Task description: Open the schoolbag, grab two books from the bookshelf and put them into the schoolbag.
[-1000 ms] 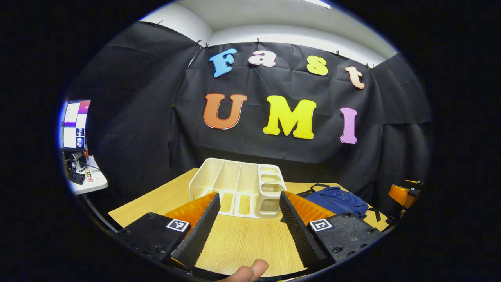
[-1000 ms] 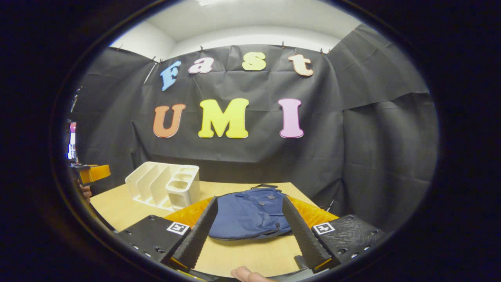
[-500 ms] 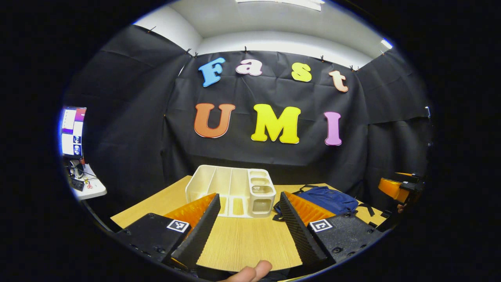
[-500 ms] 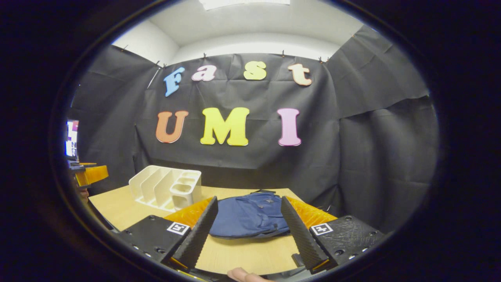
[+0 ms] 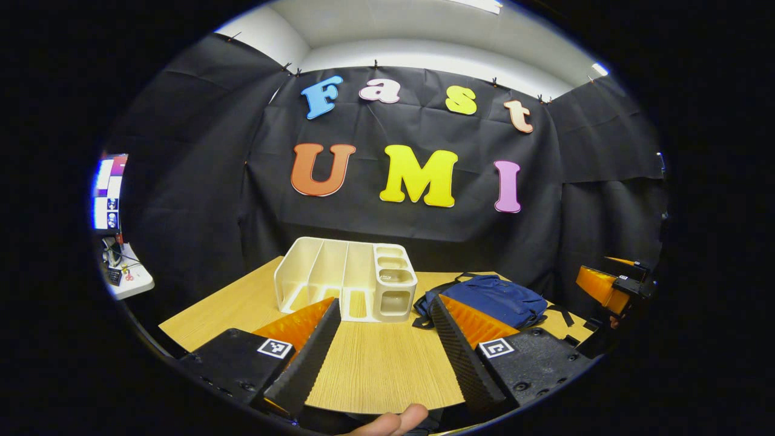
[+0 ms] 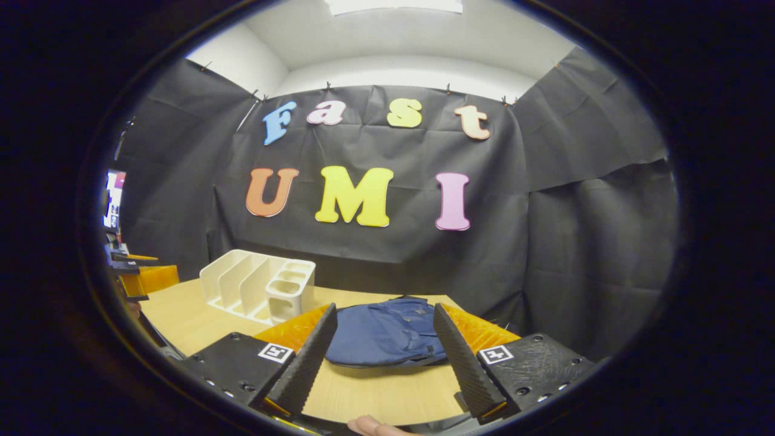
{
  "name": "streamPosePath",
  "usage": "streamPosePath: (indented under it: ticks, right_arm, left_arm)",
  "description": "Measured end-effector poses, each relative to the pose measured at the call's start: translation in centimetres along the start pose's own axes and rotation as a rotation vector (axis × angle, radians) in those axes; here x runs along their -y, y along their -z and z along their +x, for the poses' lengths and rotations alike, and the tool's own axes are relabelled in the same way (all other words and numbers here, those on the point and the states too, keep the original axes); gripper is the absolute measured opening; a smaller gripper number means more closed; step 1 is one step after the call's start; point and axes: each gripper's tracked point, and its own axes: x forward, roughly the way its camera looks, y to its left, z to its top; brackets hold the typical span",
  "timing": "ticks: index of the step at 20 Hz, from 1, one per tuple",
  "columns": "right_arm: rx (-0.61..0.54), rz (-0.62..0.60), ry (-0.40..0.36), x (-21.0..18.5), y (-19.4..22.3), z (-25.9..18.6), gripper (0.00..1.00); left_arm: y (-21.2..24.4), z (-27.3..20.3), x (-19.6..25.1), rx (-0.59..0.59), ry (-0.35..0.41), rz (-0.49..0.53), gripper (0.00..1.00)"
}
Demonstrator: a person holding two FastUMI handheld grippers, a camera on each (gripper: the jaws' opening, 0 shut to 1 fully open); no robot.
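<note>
Both hand-held grippers hovered at the near edge of the counter (image 5: 375, 369), the left hand-held gripper (image 5: 378, 351) and right hand-held gripper (image 6: 381, 357) spread wide, holding nothing. The blue schoolbag (image 6: 387, 333) lay flat, right of the white bookshelf (image 5: 345, 281).

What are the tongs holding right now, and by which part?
Nothing. The left tongs and right tongs are both open over the table, short of the schoolbag and bookshelf.

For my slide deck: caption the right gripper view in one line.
Open right claw poised over wooden table, facing a closed navy schoolbag, with an empty white desk organizer to its left.
</note>
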Motion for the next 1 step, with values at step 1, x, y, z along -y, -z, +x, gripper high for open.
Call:
streamPosePath:
  ticks: [1]
  right_arm:
    - [0.006,-0.003,0.01,0.31,0.04,0.14,0.95]
  left_arm:
    - [0.4,0.18,0.18,-0.009,-0.002,0.007,0.96]
